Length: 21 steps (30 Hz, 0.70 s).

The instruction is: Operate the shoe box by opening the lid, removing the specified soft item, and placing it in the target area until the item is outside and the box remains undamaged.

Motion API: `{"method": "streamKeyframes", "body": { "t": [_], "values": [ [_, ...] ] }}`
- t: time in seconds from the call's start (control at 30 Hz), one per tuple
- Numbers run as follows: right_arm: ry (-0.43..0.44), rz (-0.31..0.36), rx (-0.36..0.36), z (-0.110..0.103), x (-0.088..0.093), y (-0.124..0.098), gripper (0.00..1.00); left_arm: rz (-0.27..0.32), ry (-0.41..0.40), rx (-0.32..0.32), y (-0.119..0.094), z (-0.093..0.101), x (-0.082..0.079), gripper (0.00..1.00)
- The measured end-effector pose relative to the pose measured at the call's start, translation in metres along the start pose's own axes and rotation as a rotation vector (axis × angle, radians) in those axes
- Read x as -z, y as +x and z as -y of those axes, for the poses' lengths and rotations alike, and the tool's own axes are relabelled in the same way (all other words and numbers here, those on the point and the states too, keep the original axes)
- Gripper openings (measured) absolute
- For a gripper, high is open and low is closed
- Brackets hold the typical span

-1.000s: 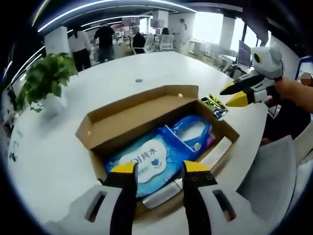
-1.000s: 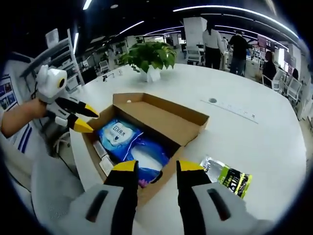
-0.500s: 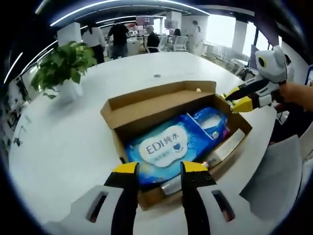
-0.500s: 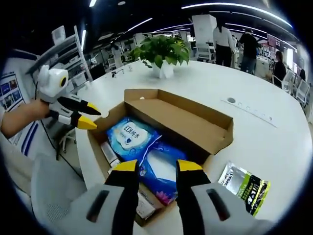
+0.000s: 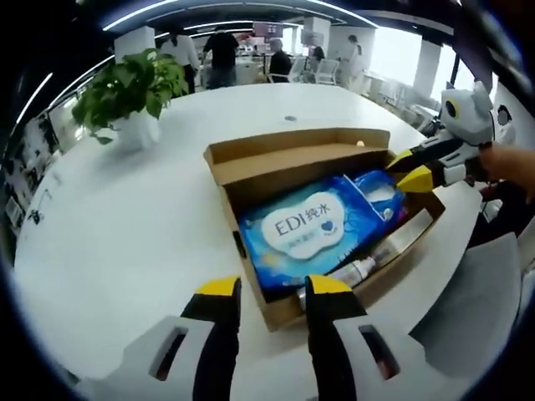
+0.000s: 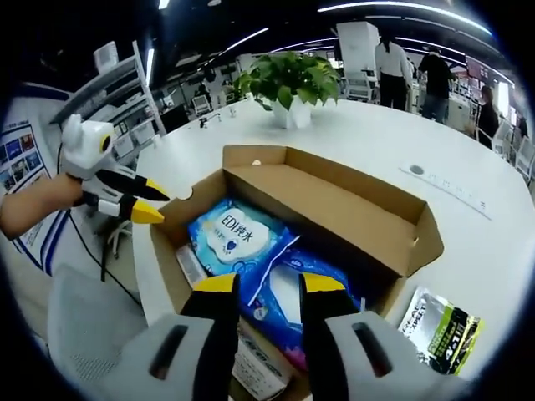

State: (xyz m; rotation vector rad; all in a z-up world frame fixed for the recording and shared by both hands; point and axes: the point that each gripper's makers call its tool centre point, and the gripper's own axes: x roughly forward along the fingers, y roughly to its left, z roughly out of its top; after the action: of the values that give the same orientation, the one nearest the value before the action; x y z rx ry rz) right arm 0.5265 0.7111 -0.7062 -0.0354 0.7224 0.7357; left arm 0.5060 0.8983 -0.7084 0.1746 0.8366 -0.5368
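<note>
Since half a second ago both cameras have come closer to the shoe box [image 5: 326, 225], so it looks larger in front of each gripper; the box itself seems not to have moved on the white table [image 5: 125, 225].

Its lid is already folded back on the far side. Inside lies the blue wipes pack [image 5: 305, 227], flat, with its label up, just ahead of the left gripper [image 5: 266, 288] and directly above the right gripper [image 6: 261, 284] tips in that view. Its long axis runs along the length of the box. I judge it soft, light and a little slippery in its plastic film, so a pinch on an edge seam or a corner should hold better than on the smooth face. Beside it lies a second blue pouch [image 6: 292, 288] and a slim tube [image 5: 355, 269] by the near wall.

Both grippers are empty, jaws parted. Outside the box a green-black sachet [image 6: 440, 324] lies to the right, and a potted plant [image 6: 290, 83] stands well beyond.
</note>
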Motion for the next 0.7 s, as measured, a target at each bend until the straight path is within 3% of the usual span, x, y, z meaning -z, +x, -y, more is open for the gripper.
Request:
{"method": "streamKeyframes", "body": {
  "t": [0.3,0.57,0.7],
  "values": [
    [-0.009,-0.026,-0.009,-0.005,0.002,0.021,0.26,0.01,-0.075,-0.01,0.0,-0.008,0.008,0.21],
    [-0.016,-0.038,-0.02,-0.008,0.001,0.034,0.25,0.022,-0.144,0.01,0.003,-0.007,0.01,0.07],
    [-0.01,-0.05,-0.024,-0.008,0.003,0.041,0.24,0.023,-0.153,0.006,0.004,-0.006,0.01,0.06]
  ]
}}
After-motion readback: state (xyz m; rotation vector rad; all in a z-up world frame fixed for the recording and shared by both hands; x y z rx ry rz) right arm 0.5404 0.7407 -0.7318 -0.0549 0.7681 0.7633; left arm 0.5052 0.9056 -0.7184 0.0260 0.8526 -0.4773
